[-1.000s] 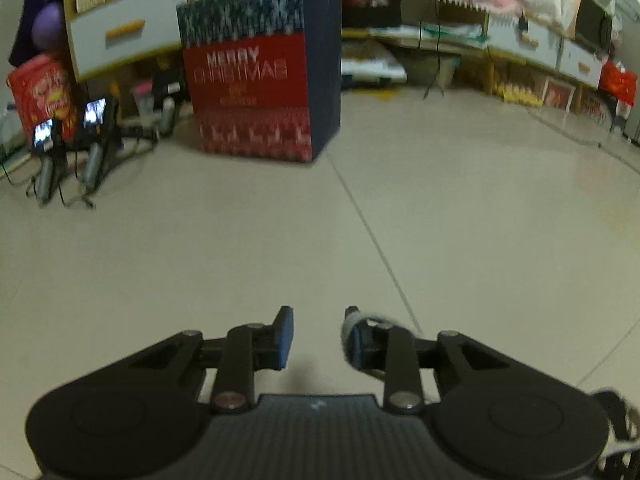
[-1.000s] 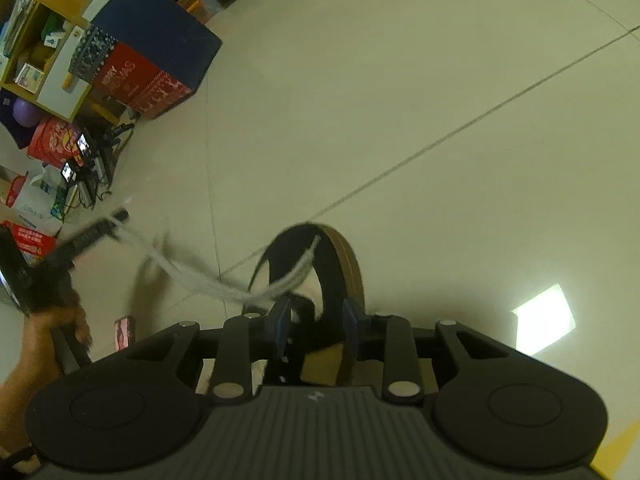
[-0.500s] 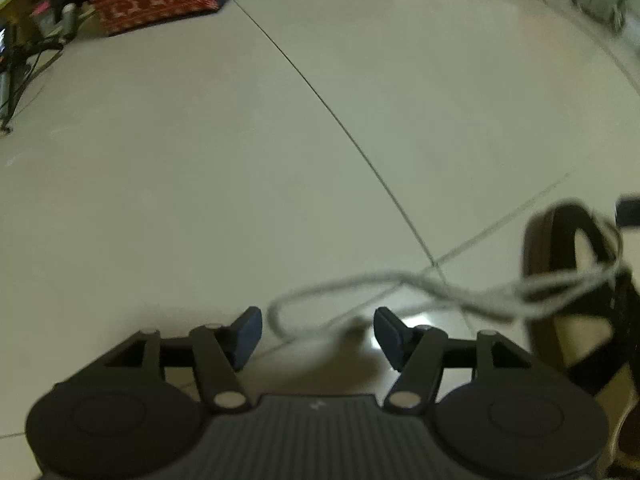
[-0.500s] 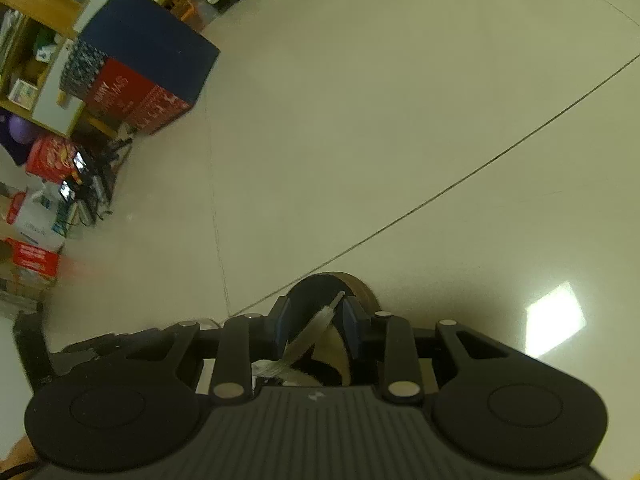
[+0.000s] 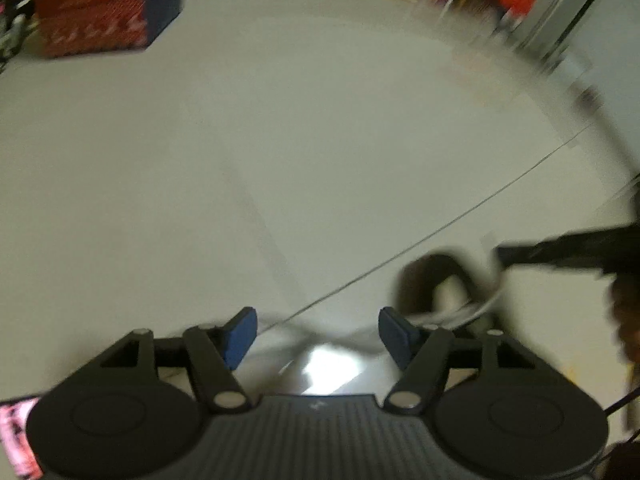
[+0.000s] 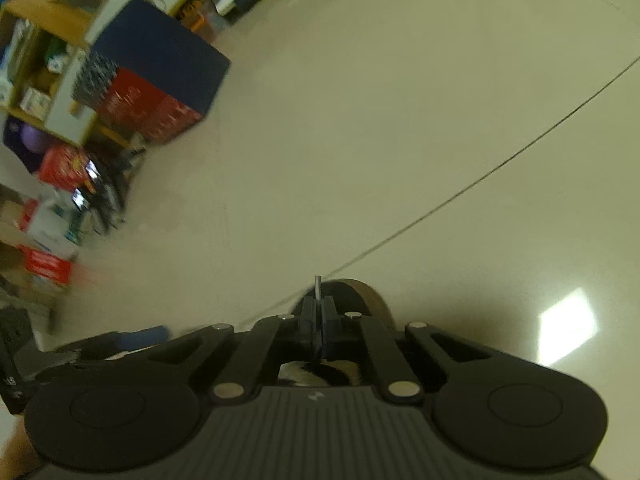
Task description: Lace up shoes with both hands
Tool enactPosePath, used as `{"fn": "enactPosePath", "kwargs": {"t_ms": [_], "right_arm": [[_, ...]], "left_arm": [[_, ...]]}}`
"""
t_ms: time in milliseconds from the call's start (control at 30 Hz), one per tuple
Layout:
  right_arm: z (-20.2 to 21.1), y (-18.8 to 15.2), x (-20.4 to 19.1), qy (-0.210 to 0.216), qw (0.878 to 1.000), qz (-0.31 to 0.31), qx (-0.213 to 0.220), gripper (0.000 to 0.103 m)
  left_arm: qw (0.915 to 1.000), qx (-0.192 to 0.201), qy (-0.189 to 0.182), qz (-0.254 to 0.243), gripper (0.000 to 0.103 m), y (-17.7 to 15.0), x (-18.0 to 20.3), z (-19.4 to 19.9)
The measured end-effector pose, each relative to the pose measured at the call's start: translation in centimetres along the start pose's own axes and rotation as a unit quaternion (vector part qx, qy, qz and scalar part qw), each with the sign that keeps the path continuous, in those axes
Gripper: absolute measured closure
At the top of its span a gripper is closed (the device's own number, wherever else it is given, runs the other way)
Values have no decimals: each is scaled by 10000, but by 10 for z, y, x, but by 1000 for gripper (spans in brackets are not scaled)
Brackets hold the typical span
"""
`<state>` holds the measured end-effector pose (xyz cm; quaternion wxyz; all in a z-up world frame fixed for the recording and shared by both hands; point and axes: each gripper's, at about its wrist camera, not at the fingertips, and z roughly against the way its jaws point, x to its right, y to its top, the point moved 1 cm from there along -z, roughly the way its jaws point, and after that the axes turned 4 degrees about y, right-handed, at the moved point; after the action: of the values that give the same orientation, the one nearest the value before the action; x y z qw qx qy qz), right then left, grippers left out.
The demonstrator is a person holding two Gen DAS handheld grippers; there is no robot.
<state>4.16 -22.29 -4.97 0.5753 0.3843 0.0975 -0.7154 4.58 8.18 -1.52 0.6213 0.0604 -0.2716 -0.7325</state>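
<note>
A dark shoe (image 5: 432,276) with a tan sole stands on the pale floor, blurred, just right of my left gripper (image 5: 317,320). Its jaws are opening, with only floor between them. The whitish lace (image 5: 460,314) runs from the shoe past the right blue pad (image 5: 396,330). In the left wrist view my right gripper (image 5: 504,255) reaches in from the right, above the shoe. In its own view the right gripper (image 6: 319,312) is shut on the lace, whose tip (image 6: 318,285) sticks up between the pads. The shoe (image 6: 360,294) is mostly hidden behind it.
A red and navy Christmas box (image 6: 152,92) stands on the floor at the far left, with shelves and clutter (image 6: 36,80) behind it. Dark tile seams (image 6: 500,168) cross the floor. A hand (image 5: 628,320) shows at the right edge.
The left gripper let go of the lace, opened wide and tipped down toward the shoe. The right gripper's jaws closed on the lace end.
</note>
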Motion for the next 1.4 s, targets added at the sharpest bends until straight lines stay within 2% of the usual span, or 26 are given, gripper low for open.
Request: {"fn": "enactPosePath", "kwargs": {"t_ms": [133,233,367,533,633,700,900,967,1100,1167,1200,1233,1267,1333,1400], "right_arm": [[8,0,0,412,9985,-344,64,100],[8,-3,-1,679,9959,-599,-5,100],[7,-8,-5,925,9922,-831,-117,100],[11,-9,-9,1130,9881,-1028,-190,100],[12,-10,-12,1277,9849,-1138,-259,100],[12,-11,-14,1303,9847,-1125,-282,97],[14,-6,-12,1329,9838,-1179,-242,92],[14,-4,-12,1299,9844,-1166,-225,74],[10,-4,-12,1256,9853,-1125,-274,72],[8,-5,-13,1168,9872,-1039,-306,75],[7,-6,-14,1135,9881,-992,-317,80],[6,-7,-14,1123,9886,-950,-328,93],[5,-8,-14,1114,9889,-922,-348,99],[5,-10,-14,1073,9898,-886,-321,99],[5,-12,-12,1052,9901,-880,-297,99]], "left_arm": [[9955,246,-911,50,36,10,22,0],[9903,269,-1364,-28,36,11,38,-4],[9875,208,-1541,-266,42,7,54,-9],[9841,95,-1745,-332,50,6,58,-15],[9831,38,-1801,-331,69,6,59,-19],[9823,72,-1831,-390,99,11,58,-21],[9828,52,-1593,-932,101,4,64,-14],[9823,15,-1535,-1074,101,3,66,-14],[9806,-49,-1505,-1253,101,0,69,-13],[9802,-58,-1502,-1292,101,0,71,-14],[9801,-59,-1502,-1294,100,1,72,-14],[9802,-68,-1498,-1290,100,1,72,-14],[9801,-80,-1504,-1290,100,1,72,-14],[9805,-71,-1508,-1256,98,2,72,-15],[9816,-75,-1518,-1156,90,2,71,-16]]}}
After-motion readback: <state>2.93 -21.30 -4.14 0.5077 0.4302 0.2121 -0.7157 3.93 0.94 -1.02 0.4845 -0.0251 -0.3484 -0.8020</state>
